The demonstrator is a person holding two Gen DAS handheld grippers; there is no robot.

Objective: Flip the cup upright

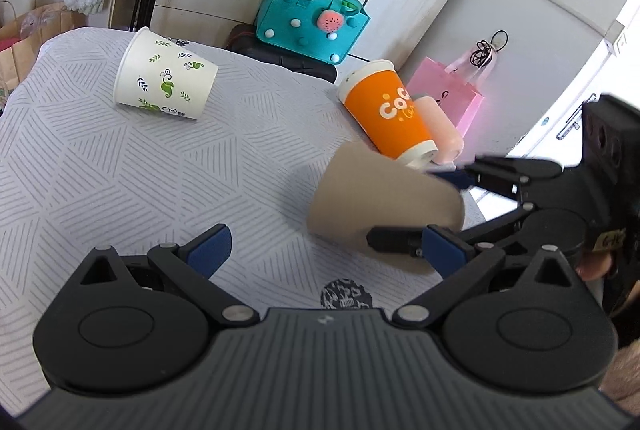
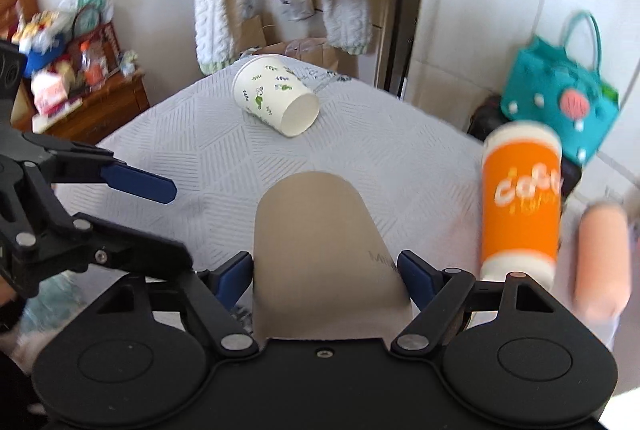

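A plain brown paper cup (image 2: pixel 324 254) lies between the fingers of my right gripper (image 2: pixel 326 276), which is shut on it near its narrow base. In the left wrist view the same cup (image 1: pixel 380 198) is tilted above the table, held by the right gripper (image 1: pixel 432 206) coming in from the right. My left gripper (image 1: pixel 324 250) is open and empty, just left of the cup. A white cup with green leaf prints (image 1: pixel 164 74) lies on its side at the table's far left; it also shows in the right wrist view (image 2: pixel 276 98).
An orange cup (image 1: pixel 388 114) and a pink cylinder (image 1: pixel 438 130) lie at the table's right edge. A teal bag (image 1: pixel 316 18) and a pink bag (image 1: pixel 456 90) stand beyond the table. The grey patterned tablecloth (image 1: pixel 120 170) covers the table.
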